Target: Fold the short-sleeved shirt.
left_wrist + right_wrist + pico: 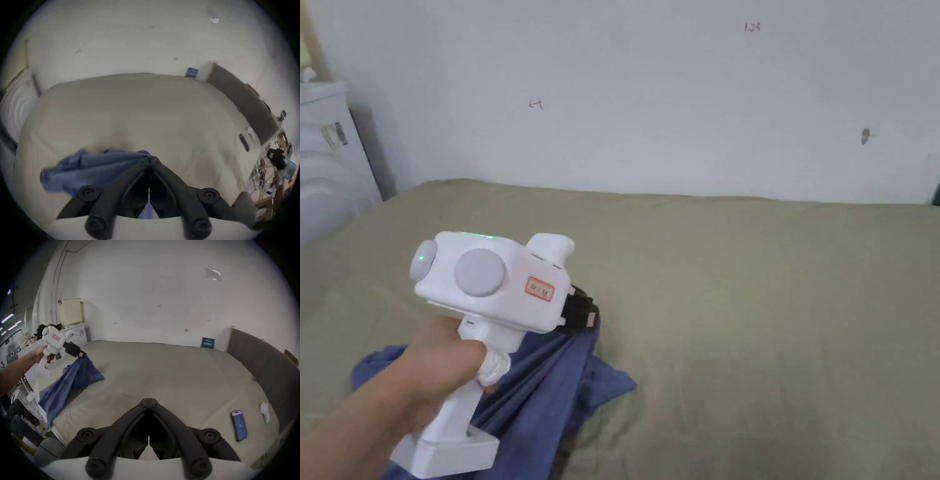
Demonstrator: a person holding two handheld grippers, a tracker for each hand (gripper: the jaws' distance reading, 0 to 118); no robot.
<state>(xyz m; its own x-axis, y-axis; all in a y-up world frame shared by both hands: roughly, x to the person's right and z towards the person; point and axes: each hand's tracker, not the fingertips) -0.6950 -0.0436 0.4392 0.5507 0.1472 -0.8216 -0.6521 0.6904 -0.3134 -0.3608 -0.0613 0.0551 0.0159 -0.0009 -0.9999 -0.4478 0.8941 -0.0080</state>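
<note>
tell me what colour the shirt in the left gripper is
Plain blue, no pattern visible. The shirt shows best in the right gripper view.

Wall [675,94] — handwritten "123", legible; gripper label & blue sign too blurry.

Olive-sheeted bed [162,369]; blue shirt [73,382] partly on it at frame left, phone [239,426] at lower right.

Bare bed sheet [750,300] spans the frame's middle and right. The bunched shirt [550,387] blocks lower left. In the right gripper view, a phone [239,426] lies lower right.
</note>
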